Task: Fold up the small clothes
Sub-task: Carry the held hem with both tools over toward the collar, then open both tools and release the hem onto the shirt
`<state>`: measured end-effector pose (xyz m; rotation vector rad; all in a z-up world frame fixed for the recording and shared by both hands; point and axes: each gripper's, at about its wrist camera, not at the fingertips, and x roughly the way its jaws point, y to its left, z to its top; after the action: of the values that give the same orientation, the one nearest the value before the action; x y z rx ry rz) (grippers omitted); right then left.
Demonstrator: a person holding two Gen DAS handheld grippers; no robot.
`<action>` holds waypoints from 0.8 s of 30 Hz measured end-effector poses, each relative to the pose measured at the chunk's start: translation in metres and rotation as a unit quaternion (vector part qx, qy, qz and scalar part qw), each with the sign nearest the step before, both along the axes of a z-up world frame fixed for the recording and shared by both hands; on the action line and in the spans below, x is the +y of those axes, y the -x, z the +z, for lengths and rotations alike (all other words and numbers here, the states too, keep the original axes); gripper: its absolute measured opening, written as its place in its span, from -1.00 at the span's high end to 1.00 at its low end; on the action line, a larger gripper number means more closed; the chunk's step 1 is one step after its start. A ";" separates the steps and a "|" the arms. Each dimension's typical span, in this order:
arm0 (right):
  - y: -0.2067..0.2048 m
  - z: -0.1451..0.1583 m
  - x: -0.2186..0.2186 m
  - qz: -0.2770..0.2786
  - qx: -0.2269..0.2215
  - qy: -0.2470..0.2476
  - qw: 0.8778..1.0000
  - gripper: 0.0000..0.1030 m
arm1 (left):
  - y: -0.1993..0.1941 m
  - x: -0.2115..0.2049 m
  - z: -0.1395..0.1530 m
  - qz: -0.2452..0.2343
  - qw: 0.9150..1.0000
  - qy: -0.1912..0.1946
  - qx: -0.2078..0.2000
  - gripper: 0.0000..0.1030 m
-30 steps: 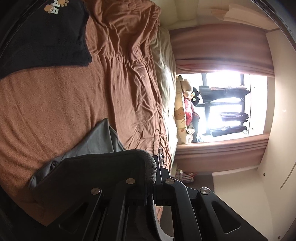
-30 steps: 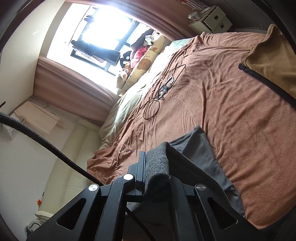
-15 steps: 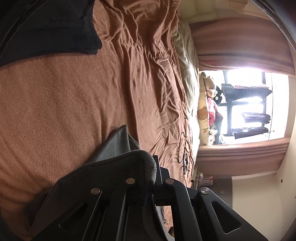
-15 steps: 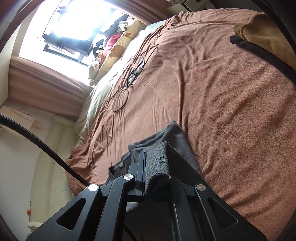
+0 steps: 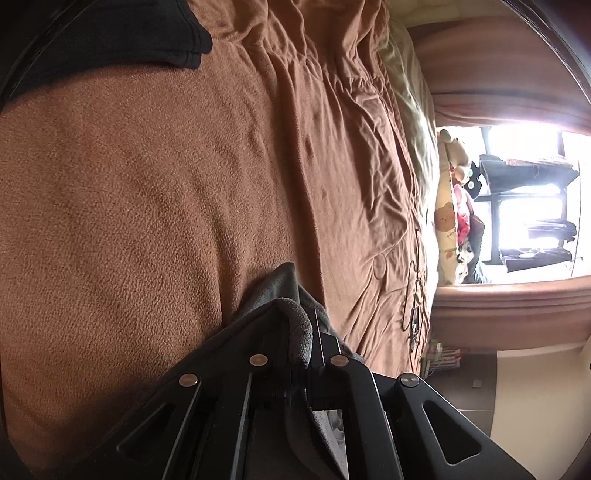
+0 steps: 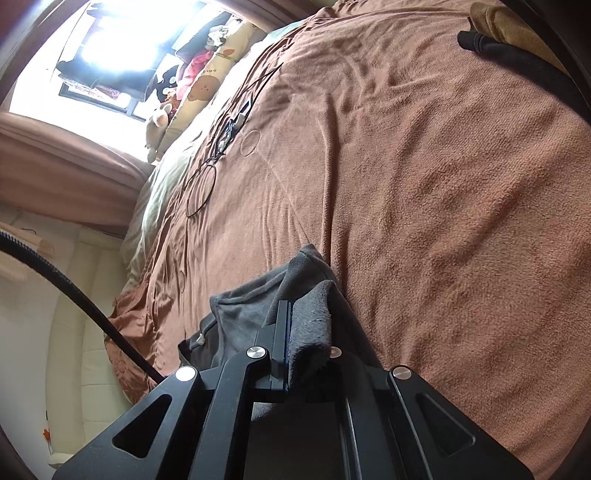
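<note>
The bed (image 5: pixel 147 192) fills both views under a brown blanket (image 6: pixel 424 177); on it, close under both cameras, lies the grey garment (image 6: pixel 251 310), partly bunched; the left tool (image 5: pixel 310 325) is clamped on one edge of it and the right tool (image 6: pixel 306 321) is pinched on another. The step in hand looks like carrying a fold across; next, both edges likely need lowering together, kept level, onto flat blanket before letting go. Other things: a black garment (image 5: pixel 110 40) at the far corner in the left view, a tan cloth (image 6: pixel 517 29) with a black tube, and a thin cable (image 6: pixel 201 192) well apart toward the pillows; none blocks the fold.
</note>
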<state>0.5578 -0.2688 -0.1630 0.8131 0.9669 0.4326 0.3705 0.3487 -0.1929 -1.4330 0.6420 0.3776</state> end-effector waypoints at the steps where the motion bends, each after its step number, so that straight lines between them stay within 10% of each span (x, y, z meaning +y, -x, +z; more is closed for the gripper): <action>1: 0.001 0.004 0.002 0.006 -0.004 0.005 1.000 0.99 | -0.003 -0.001 -0.001 -0.008 1.000 0.004 0.002 0.91; 5: 0.008 0.021 0.007 0.028 -0.032 0.039 0.998 0.84 | -0.012 -0.005 0.011 -0.053 0.998 -0.022 -0.007 0.27; 7: 0.014 0.024 0.004 0.027 -0.041 0.052 0.997 0.09 | -0.009 -0.005 0.024 -0.059 0.997 -0.052 -0.009 -0.37; 9: 0.019 0.029 0.000 0.016 -0.054 0.069 0.996 -0.31 | -0.007 -0.005 0.034 -0.079 0.994 -0.080 -0.010 -0.53; 13: 0.031 0.039 -0.004 0.023 -0.059 0.121 0.991 -0.31 | -0.005 -0.012 0.047 -0.137 0.982 -0.131 0.010 -0.53; 24: 0.068 0.071 0.037 0.120 -0.081 0.302 0.942 -0.31 | 0.001 -0.055 0.047 -0.321 0.882 -0.321 0.127 -0.53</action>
<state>0.4902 -0.2321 -0.0923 0.1012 0.9735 0.3732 0.3698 0.2933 -0.1457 -0.4872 1.0431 0.2138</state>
